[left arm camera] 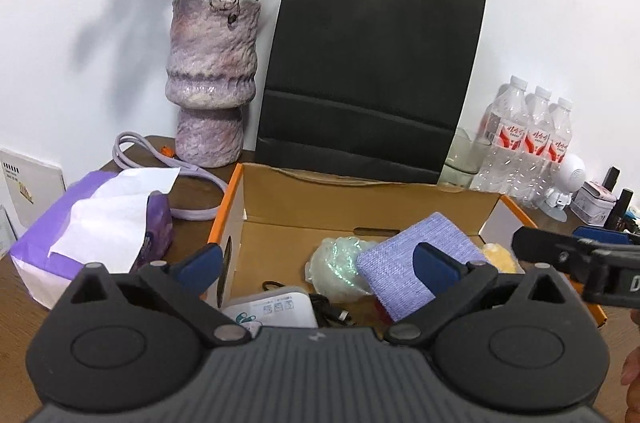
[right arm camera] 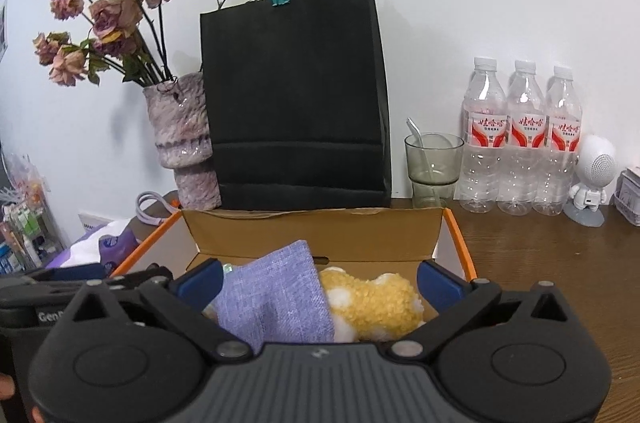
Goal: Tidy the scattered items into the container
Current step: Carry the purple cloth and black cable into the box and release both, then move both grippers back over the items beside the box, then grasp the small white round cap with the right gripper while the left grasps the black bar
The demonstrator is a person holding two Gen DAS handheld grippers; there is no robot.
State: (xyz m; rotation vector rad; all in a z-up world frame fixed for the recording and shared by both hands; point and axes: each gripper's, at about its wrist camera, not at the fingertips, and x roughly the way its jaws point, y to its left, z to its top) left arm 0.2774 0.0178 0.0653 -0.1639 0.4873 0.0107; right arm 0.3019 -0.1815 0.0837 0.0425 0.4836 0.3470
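An open cardboard box with orange edges [left arm camera: 360,199] [right arm camera: 320,223] sits on the wooden table. Inside lie a purple woven cloth [left arm camera: 416,263] [right arm camera: 276,299], a yellow fluffy plush [right arm camera: 372,303] [left arm camera: 500,257], a pale green iridescent pouch [left arm camera: 340,263], a white plastic case [left arm camera: 276,309] and a black cable [left arm camera: 332,311]. My left gripper [left arm camera: 320,263] is open and empty, hovering over the box's near left side. My right gripper [right arm camera: 320,281] is open and empty over the cloth and plush; it shows at the right edge of the left wrist view [left arm camera: 576,255].
A black paper bag [left arm camera: 372,75] [right arm camera: 296,103] and a purple vase of dried roses [left arm camera: 212,79] [right arm camera: 180,135] stand behind the box. A purple tissue pack [left arm camera: 96,227] and lilac cable [left arm camera: 168,167] lie left. Water bottles [right arm camera: 520,139], a glass [right arm camera: 434,163] and a white figurine [right arm camera: 592,179] stand right.
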